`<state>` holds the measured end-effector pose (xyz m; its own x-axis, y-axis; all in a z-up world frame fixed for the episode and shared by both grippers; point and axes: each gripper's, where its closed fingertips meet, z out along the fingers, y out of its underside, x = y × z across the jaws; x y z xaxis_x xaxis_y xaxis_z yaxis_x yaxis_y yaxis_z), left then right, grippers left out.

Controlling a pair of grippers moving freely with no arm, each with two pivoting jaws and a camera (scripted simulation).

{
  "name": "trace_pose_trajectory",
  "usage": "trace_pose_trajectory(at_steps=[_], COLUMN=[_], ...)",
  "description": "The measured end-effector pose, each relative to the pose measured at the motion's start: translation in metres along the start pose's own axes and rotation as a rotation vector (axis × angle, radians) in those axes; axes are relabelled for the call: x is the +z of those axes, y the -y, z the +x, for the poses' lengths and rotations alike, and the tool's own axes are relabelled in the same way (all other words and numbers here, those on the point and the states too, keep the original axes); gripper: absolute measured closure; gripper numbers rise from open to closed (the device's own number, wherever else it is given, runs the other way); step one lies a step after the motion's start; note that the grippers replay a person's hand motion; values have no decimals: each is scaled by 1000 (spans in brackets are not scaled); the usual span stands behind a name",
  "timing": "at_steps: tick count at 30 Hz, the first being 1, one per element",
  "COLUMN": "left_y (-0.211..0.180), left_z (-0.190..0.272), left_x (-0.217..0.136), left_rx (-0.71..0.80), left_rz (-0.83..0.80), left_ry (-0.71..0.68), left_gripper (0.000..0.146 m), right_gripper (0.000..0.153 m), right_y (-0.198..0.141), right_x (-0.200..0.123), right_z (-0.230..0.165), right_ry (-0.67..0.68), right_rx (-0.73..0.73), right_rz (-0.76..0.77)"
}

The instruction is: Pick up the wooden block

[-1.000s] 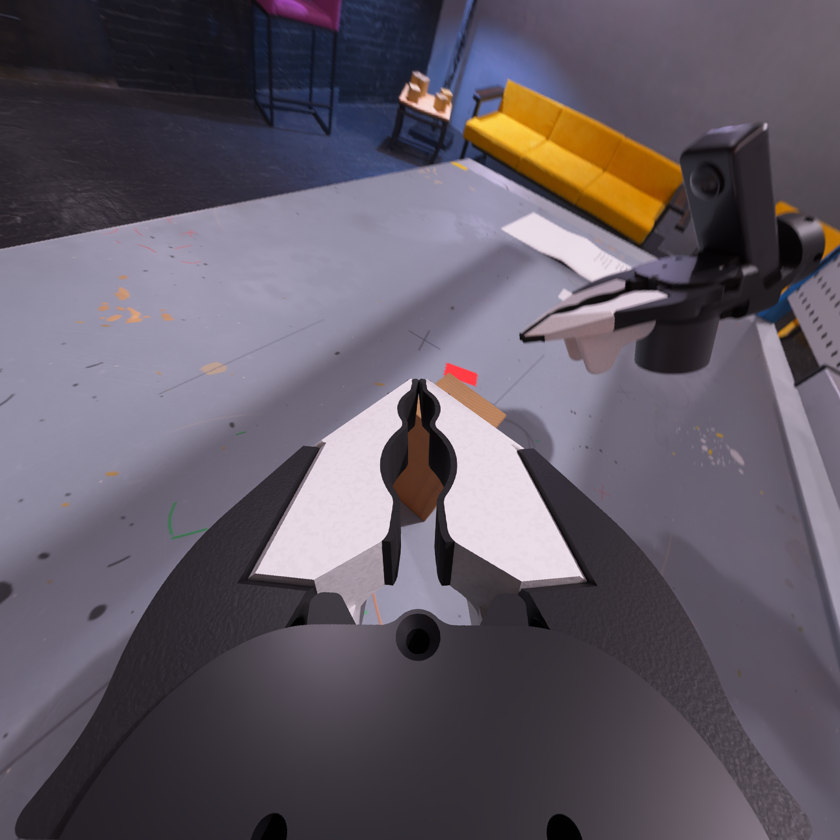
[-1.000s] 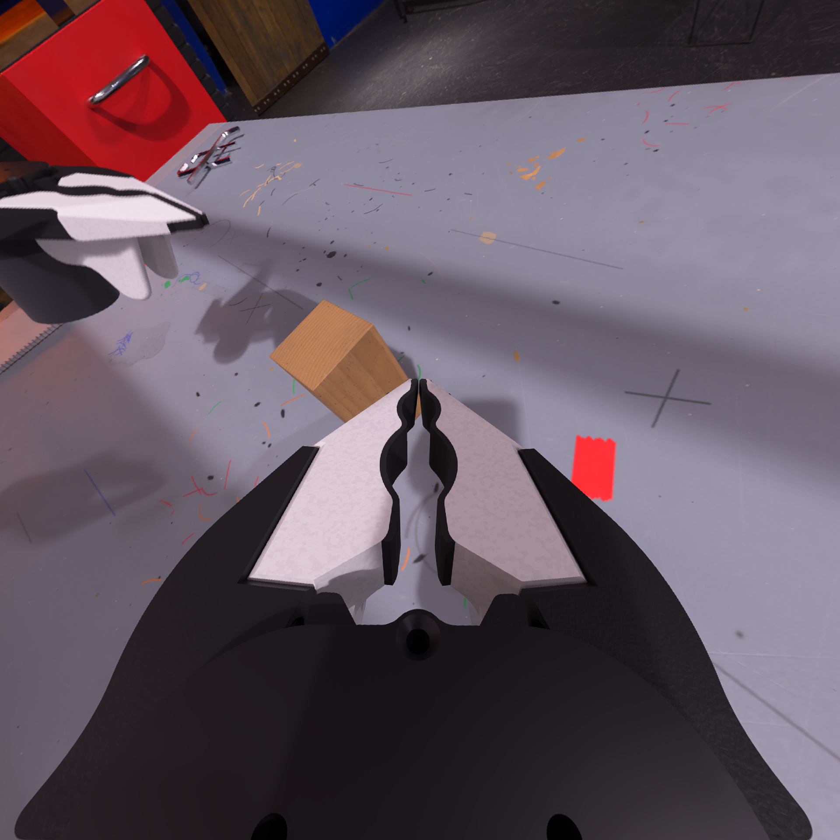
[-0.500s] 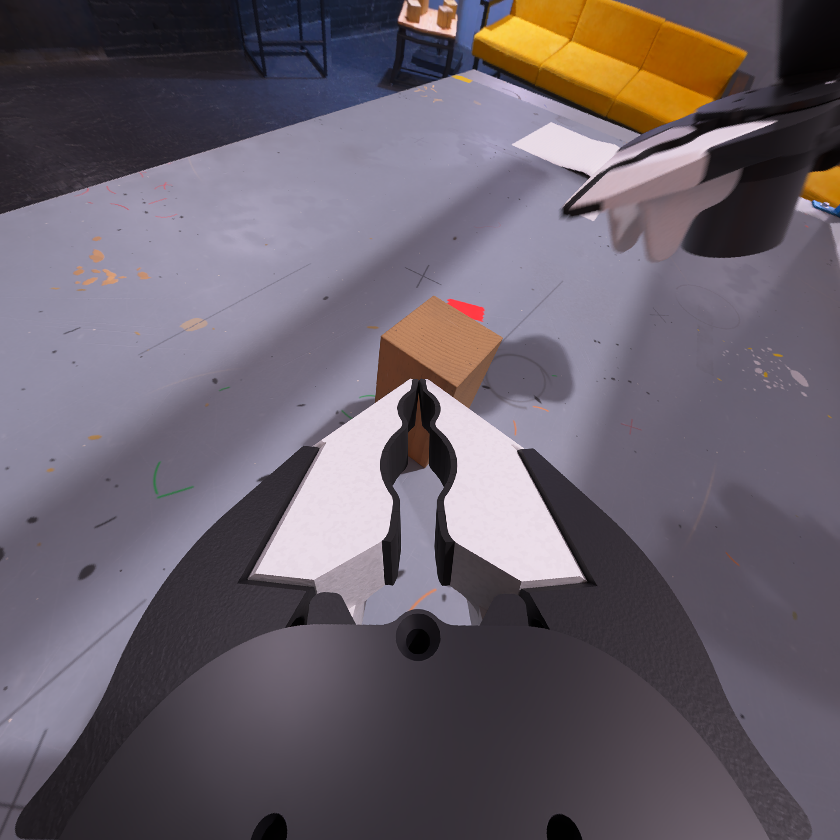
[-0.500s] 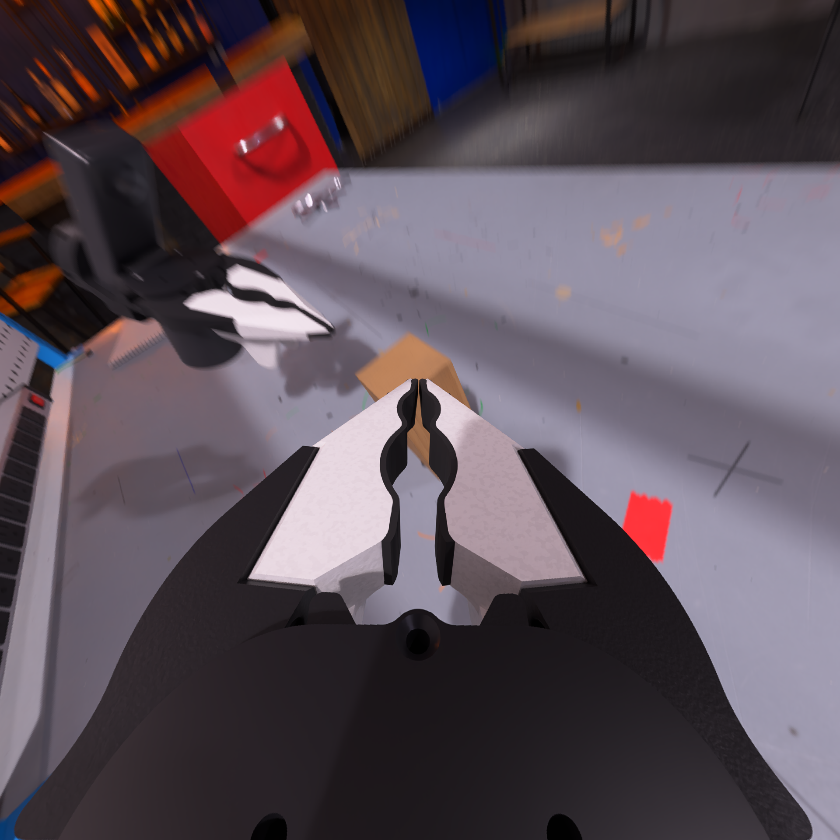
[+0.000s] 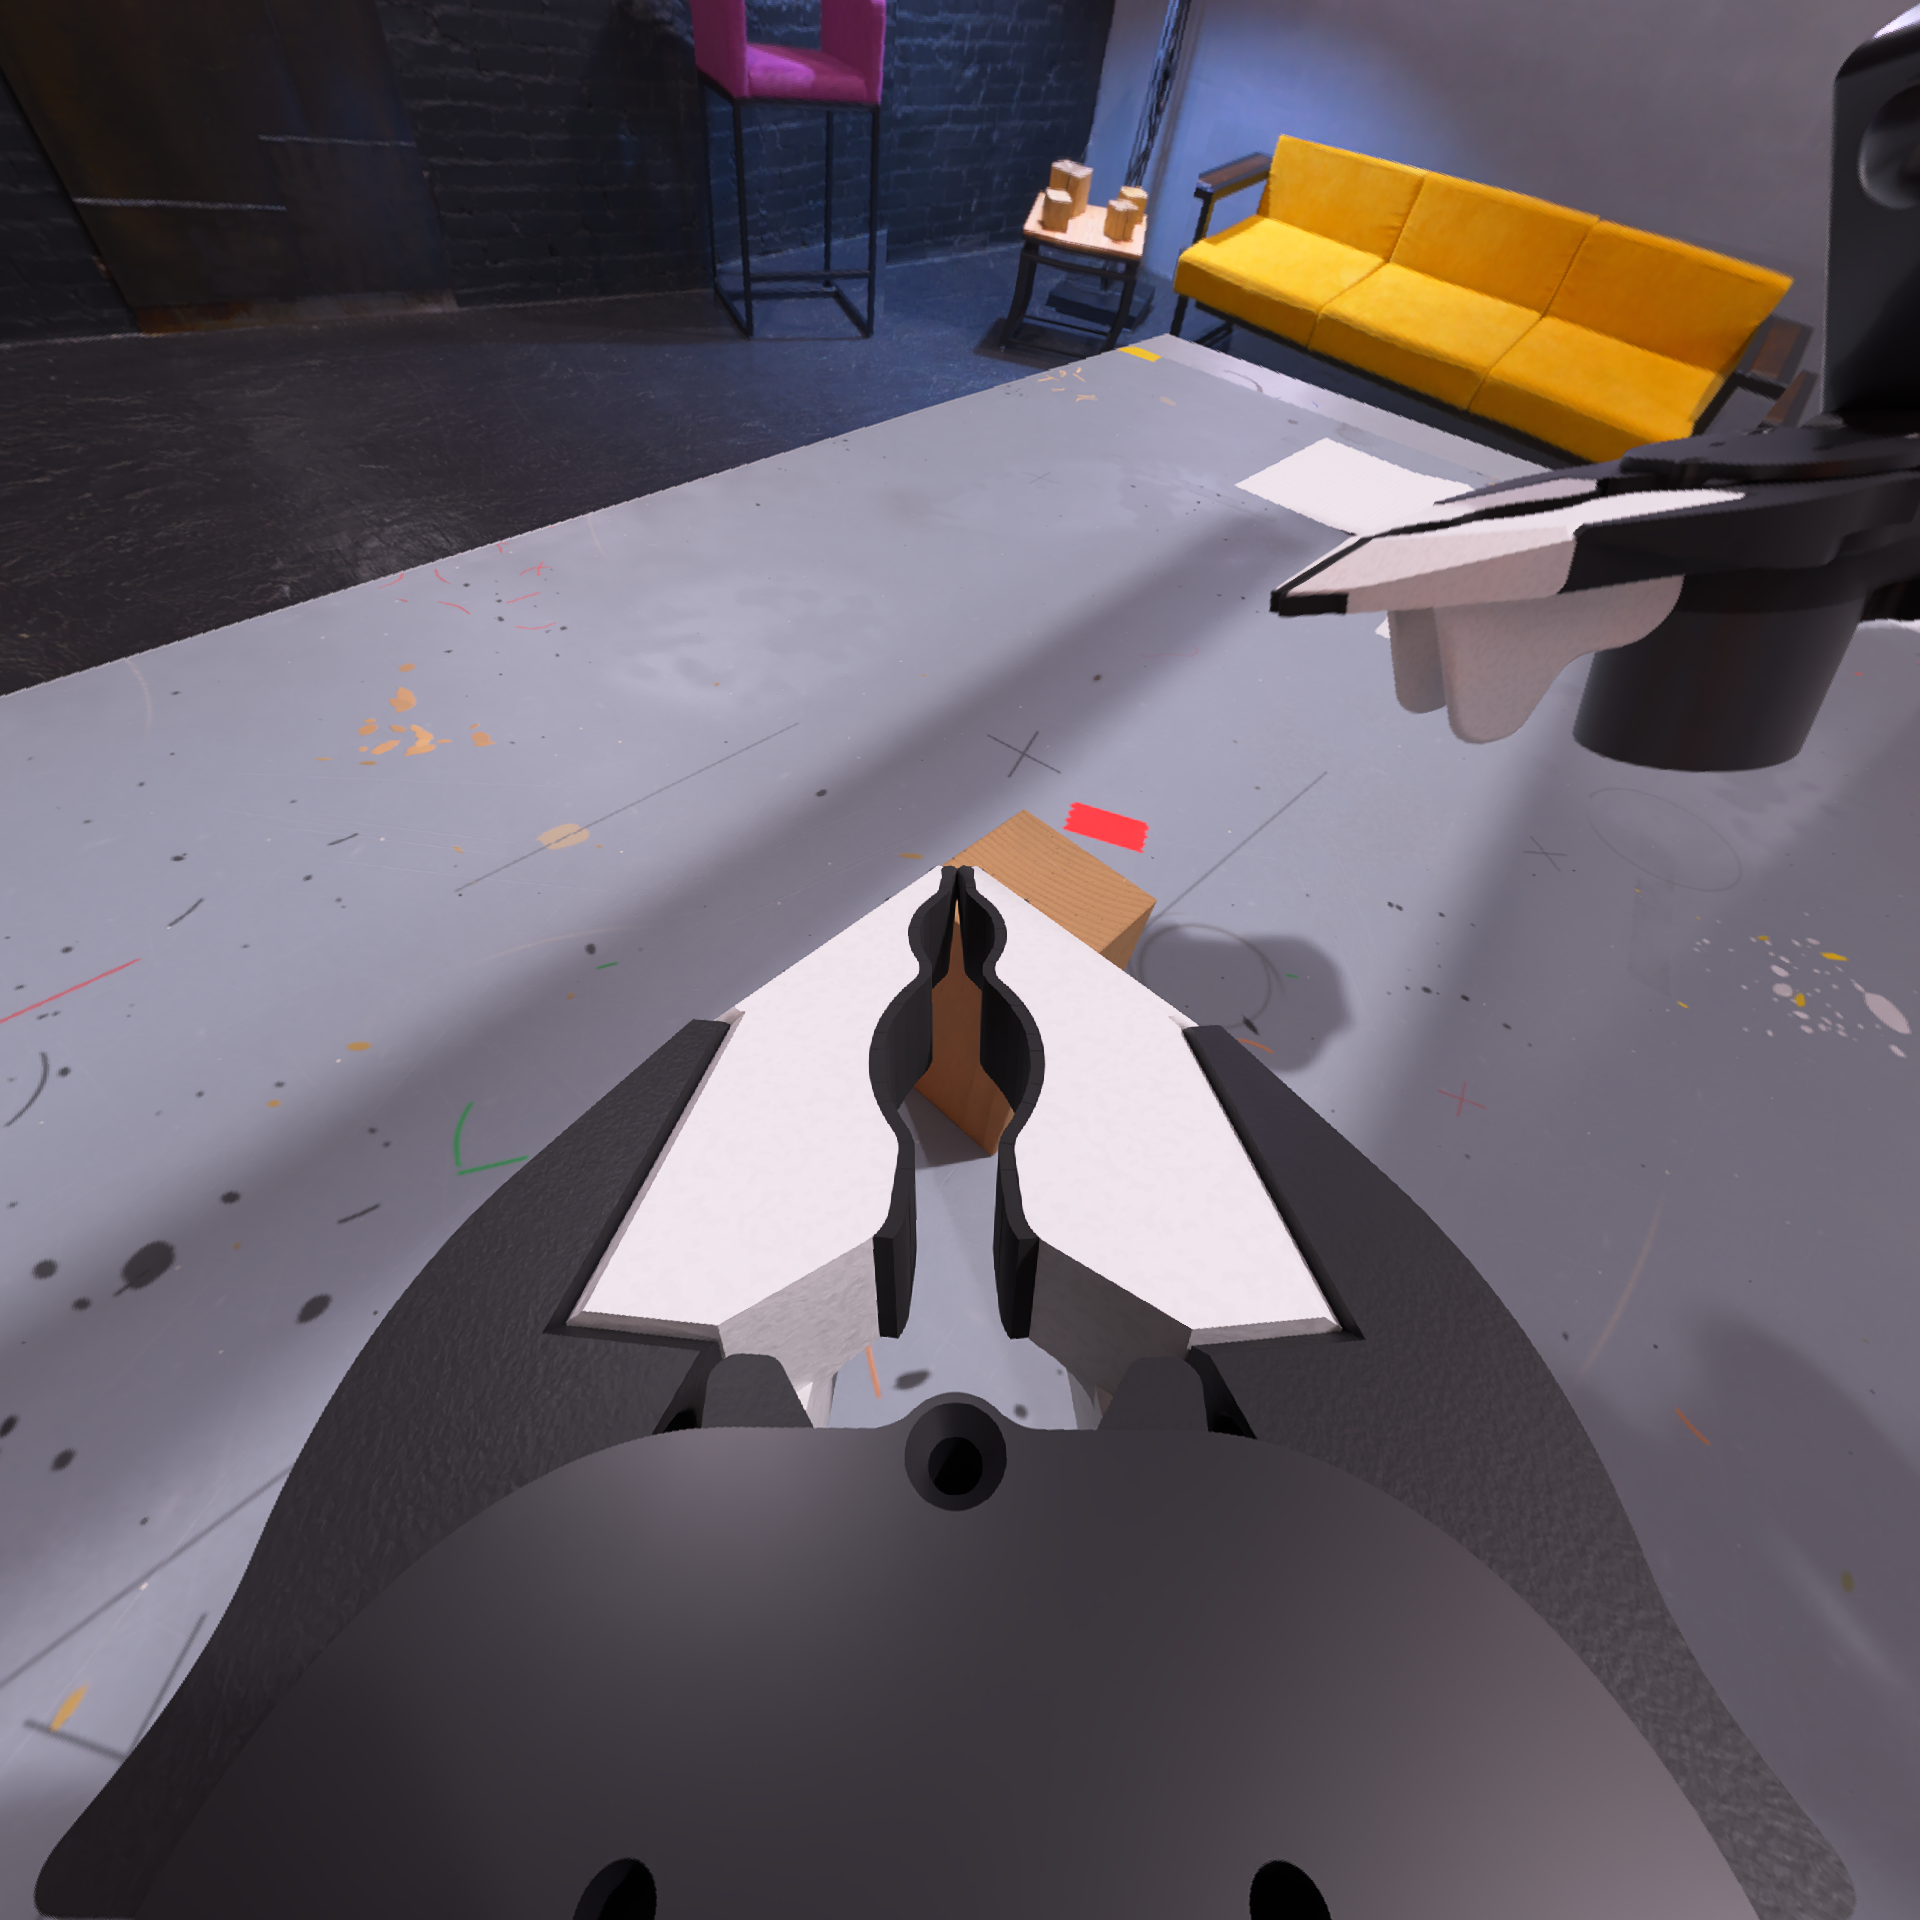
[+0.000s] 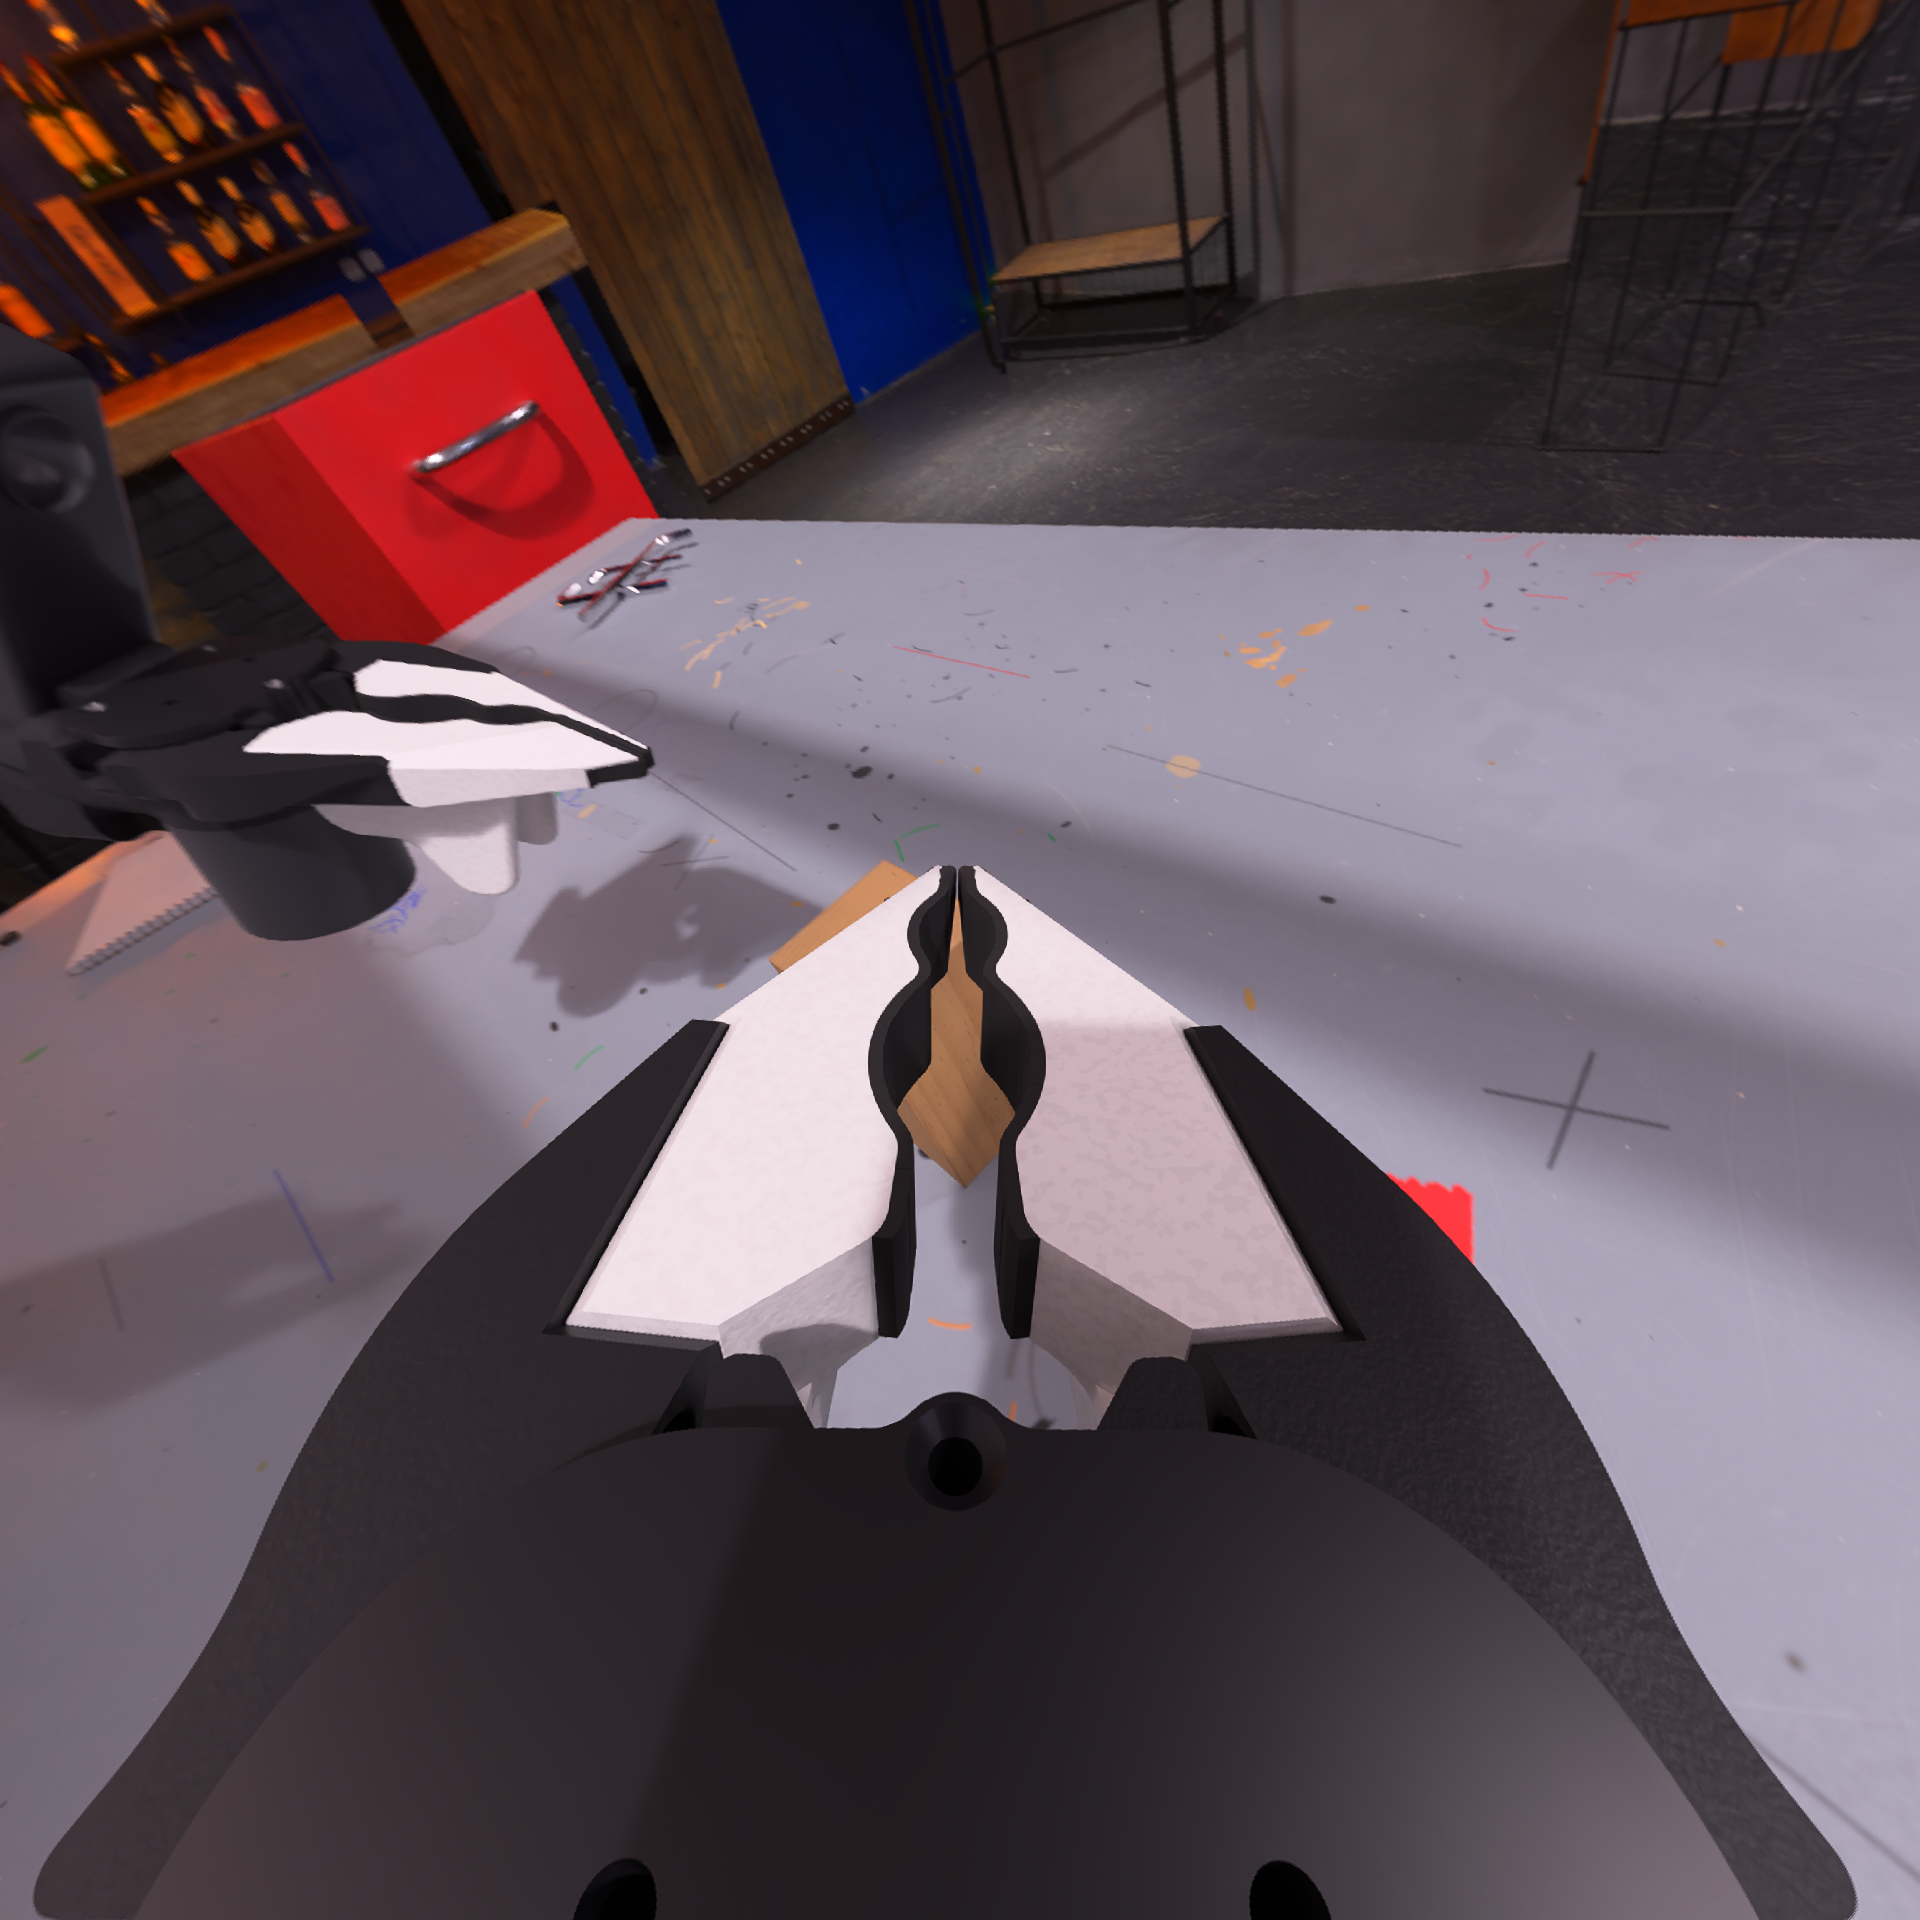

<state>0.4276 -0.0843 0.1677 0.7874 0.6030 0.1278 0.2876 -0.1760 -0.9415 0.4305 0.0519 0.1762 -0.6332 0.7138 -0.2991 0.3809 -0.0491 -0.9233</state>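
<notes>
The wooden block (image 5: 1060,883) sits on the grey table (image 5: 727,644). In the left wrist view my left gripper (image 5: 956,878) is shut and empty, above the block's near side, and its fingers cover most of the block. My right gripper (image 5: 1288,603) hovers shut at the upper right, apart from the block. In the right wrist view my right gripper (image 6: 956,878) is shut and empty over the block (image 6: 868,914), which shows at the left of the fingers and through their gap. The left gripper (image 6: 629,764) hovers at the left there.
A red tape mark (image 5: 1107,828) lies just beyond the block, and it also shows in the right wrist view (image 6: 1439,1216). A white sheet (image 5: 1340,483) lies near the far table edge. Small metal tools (image 6: 623,577) lie by the table corner, near a red cabinet (image 6: 416,468).
Both grippers stay shut. The left gripper has come closer over the block, so its fingers now cover more of it. The right gripper has swung and settled with the block under its fingers.
</notes>
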Motion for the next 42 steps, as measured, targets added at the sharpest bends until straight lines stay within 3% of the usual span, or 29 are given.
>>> trace_pose_trajectory(at_steps=[4,9,14,18,23,33,42], left_y=[-11,-37,-27,-27,-26,-23,-44], left_z=[4,3,2,6,1,6,6], left_x=[4,13,-2,-12,-10,3,12], left_rx=[12,-24,-33,-24,-61,-37,-43], left_rz=[-10,-34,19,56,69,75,40], left_ry=[33,44,92,170,195,244,254], left_gripper=[146,146,146,146,146,146,146], right_gripper=[152,153,153,152,153,153,152], right_y=[-14,-47,-20,-23,-24,-34,-55], right_x=[-2,8,-10,-13,-7,-2,2], right_z=[13,16,6,-4,3,10,15], right_ry=[-117,-120,-156,-212,-227,-350,-349], right_rx=[-25,13,-66,-156,-76,-94,-71], right_rz=[16,-60,56,72,65,58,-13])
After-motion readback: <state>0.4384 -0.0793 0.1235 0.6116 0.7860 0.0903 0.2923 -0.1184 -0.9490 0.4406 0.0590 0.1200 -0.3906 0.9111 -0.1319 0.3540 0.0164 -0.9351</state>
